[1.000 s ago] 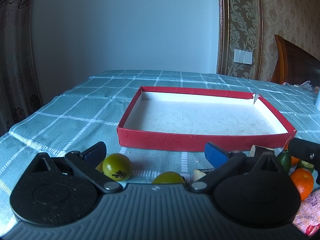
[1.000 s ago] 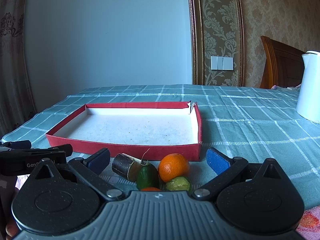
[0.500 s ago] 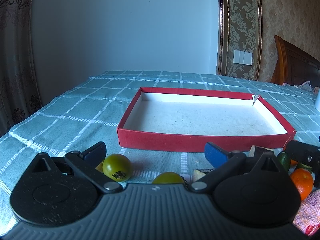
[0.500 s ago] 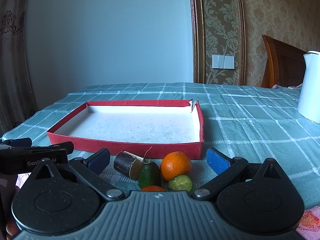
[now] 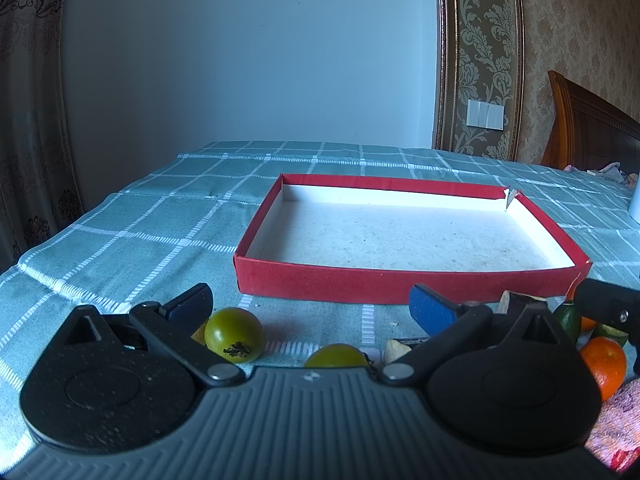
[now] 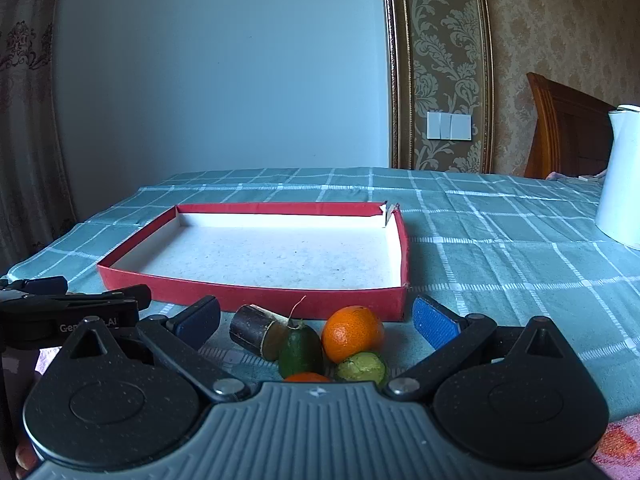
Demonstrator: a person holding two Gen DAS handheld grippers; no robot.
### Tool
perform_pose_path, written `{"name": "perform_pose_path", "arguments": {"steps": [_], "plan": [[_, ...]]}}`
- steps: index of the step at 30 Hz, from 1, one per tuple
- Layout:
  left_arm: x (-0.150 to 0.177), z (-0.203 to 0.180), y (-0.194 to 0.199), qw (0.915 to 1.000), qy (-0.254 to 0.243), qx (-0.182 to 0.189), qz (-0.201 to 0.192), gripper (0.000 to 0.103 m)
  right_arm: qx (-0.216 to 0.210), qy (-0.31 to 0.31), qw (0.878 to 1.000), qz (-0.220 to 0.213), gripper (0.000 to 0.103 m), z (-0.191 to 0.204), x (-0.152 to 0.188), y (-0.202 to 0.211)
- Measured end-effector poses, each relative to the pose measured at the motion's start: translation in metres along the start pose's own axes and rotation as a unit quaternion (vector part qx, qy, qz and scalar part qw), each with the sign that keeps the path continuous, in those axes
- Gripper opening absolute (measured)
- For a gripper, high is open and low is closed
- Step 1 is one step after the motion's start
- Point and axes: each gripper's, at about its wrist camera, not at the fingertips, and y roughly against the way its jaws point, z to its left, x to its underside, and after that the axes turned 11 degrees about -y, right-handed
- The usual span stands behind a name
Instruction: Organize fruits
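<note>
Teal checked cloth [image 5: 140, 232] covers the table across the middle of both views, with a pale blue wall filling the upper half and patterned wallpaper at the upper right. At centre frame sits a shallow red tray [image 5: 400, 286] with a white floor, nothing in it. A white kettle [image 6: 622, 184] stands at the right edge of the right wrist view. The left gripper [image 5: 310, 306] fills the bottom of its view, jaws spread wide, holding nothing; two green tomatoes [image 5: 234, 340] lie between them on the cloth. The right gripper [image 6: 316, 320] is likewise wide apart and holds nothing. Between its fingers, just in front of the tray's near wall, cluster an orange [image 6: 352, 334], a dark green fruit [image 6: 300, 350], a brown stub of cane [image 6: 256, 330] and a small lime-green fruit [image 6: 362, 368].
</note>
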Motion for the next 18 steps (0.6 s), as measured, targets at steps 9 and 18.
{"name": "perform_pose_path", "arguments": {"steps": [9,18], "plan": [[-0.0006,-0.0012,0.0014,1.0000,-0.001,0.001,-0.001,0.103,0.004,0.001,1.000,0.008,0.103,0.0015,-0.0013,0.0008],[-0.0006,-0.0015,0.0019,1.0000,0.000,0.001,-0.001,0.103,-0.001,0.007,1.000,-0.001,0.103,0.0015,-0.0022,0.0067]]}}
